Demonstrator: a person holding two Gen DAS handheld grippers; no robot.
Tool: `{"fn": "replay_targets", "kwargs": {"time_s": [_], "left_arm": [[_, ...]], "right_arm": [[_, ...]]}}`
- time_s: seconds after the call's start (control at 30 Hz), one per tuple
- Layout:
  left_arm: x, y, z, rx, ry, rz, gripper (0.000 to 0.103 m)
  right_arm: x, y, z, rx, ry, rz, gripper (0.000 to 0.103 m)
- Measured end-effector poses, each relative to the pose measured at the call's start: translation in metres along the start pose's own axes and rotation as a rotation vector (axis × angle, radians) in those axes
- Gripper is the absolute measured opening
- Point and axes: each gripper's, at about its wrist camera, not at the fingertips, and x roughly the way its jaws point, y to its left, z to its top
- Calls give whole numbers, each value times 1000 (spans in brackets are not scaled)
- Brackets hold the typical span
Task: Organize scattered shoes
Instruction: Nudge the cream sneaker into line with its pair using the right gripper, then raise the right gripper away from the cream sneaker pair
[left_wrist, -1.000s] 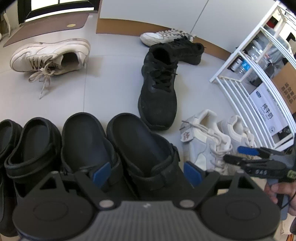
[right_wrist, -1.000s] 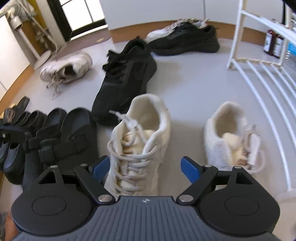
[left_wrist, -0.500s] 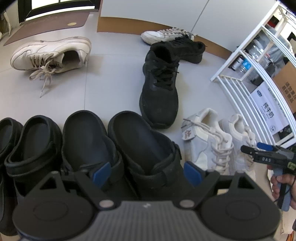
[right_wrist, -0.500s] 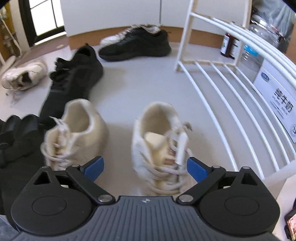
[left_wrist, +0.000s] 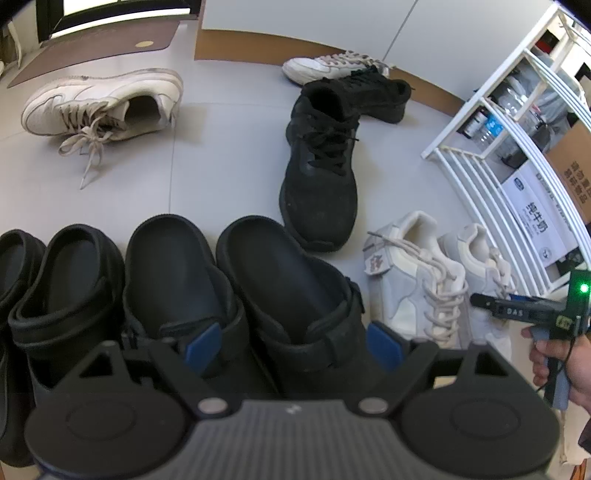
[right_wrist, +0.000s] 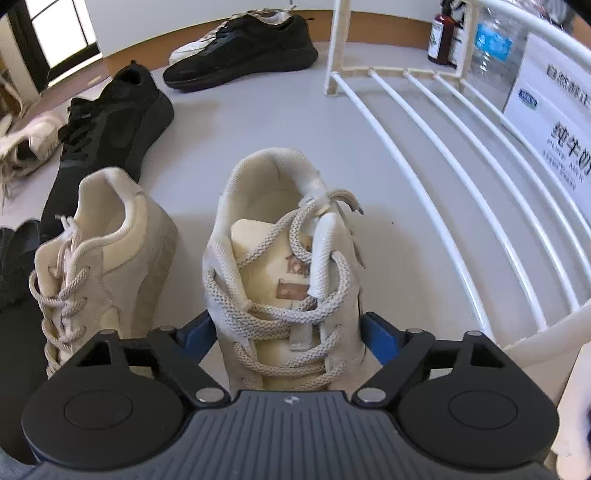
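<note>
Beside the white rack (right_wrist: 424, 192), the right tool (right_wrist: 288, 332) is lowered astride the laced midfoot of the right-hand cream sneaker (right_wrist: 288, 258); its jaws have just been closing, pads not visibly pressing. Its mate (right_wrist: 103, 258) stands just beside. The left tool (left_wrist: 291, 341) is held apart over the aligned black clogs (left_wrist: 280, 280).

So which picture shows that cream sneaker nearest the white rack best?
The right wrist view: the cream sneaker fills the centre, laces and tongue clear. The left wrist view shows it small at the edge, partly hidden behind its mate.
</note>
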Motion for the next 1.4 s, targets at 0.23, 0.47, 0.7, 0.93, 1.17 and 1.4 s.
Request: {"fn": "replay_targets", "kwargs": {"time_s": [0.23,0.47,0.7,0.93,1.17,1.4], "left_arm": [[1,-2,0,6,3,-6,88],[0,1,-1,1,-1,-1,88],[-1,2,1,-3,-10,-2,88],[-4,8,-1,-17,-11,10,88],[-5,4,0,-3,-12,3,88],[-9,5,5,-25,-21,-7,88]], "right_arm": [[1,8,5,42,25,-12,78],[3,25,12,38,48,12,78],[3,53,19,10,76,57,77],[2,47,22,45,91,65,77],[6,47,22,43,92,59,82],[-11,35,24,107,121,94,88]]}}
